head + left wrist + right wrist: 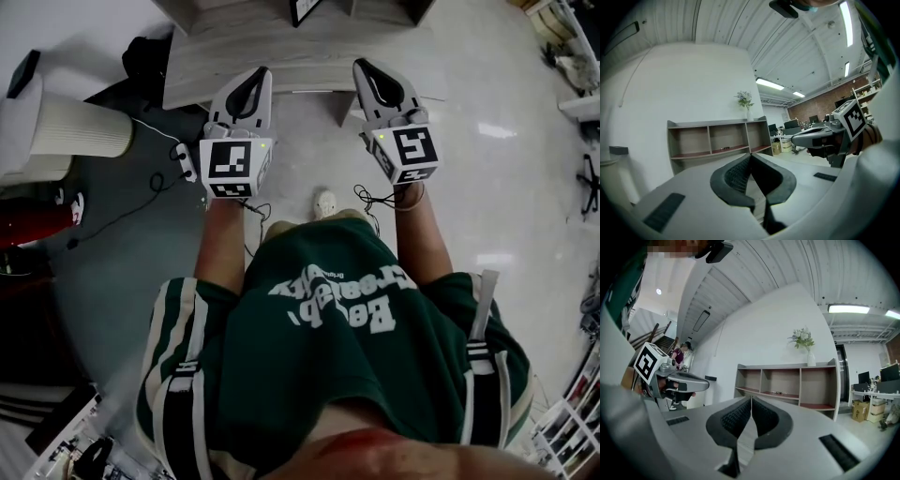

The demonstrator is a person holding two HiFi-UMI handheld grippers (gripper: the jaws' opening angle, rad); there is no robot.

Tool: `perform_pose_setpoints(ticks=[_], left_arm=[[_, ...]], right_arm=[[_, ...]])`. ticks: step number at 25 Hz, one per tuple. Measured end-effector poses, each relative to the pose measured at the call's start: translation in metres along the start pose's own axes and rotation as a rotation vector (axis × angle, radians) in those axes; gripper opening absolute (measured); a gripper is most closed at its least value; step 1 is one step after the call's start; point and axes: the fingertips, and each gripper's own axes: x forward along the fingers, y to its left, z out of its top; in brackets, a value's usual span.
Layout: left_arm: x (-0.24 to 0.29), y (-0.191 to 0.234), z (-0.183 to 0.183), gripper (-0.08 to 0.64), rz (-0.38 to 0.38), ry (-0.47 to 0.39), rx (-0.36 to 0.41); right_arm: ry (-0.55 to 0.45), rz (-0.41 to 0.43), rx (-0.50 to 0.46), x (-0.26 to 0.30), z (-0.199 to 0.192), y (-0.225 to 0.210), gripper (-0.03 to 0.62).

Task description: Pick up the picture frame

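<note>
before the shelf (281, 52), left tongs (750, 157) and right tongs (751, 400) are closed, holding nothing.

A grey open shelf unit (787, 385) stands against a white wall (759, 329). It has three compartments across, and a small dark item (777, 392) lies on the middle board. On its top, toward the right end, sits a white vase of pale flowers (810, 357). A strip light (848, 309) glows overhead. In the head view, a white ribbed cylinder (80, 127) stands left of the glossy pale floor (506, 187) — a brick wall (820, 105) lies far off.
</note>
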Motion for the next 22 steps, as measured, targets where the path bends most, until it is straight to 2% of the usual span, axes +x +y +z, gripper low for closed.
perform_pose_setpoints(ticks=[9, 13, 19, 22], left_arm=[[0.034, -0.025, 0.002, 0.017, -0.010, 0.012, 0.014], [0.042, -0.034, 0.008, 0.017, -0.021, 0.007, 0.033], [0.044, -0.029, 0.004, 0.017, -0.017, 0.017, 0.041], [0.048, -0.024, 0.001, 0.017, -0.014, 0.020, 0.039]], right_arm=[[-0.023, -0.010, 0.032, -0.007, -0.004, -0.034, 0.034], [-0.067, 0.000, 0.030, -0.007, 0.003, -0.041, 0.034], [-0.018, 0.000, 0.030, -0.001, -0.004, -0.041, 0.034], [-0.039, 0.003, 0.033, 0.006, -0.004, -0.040, 0.034]])
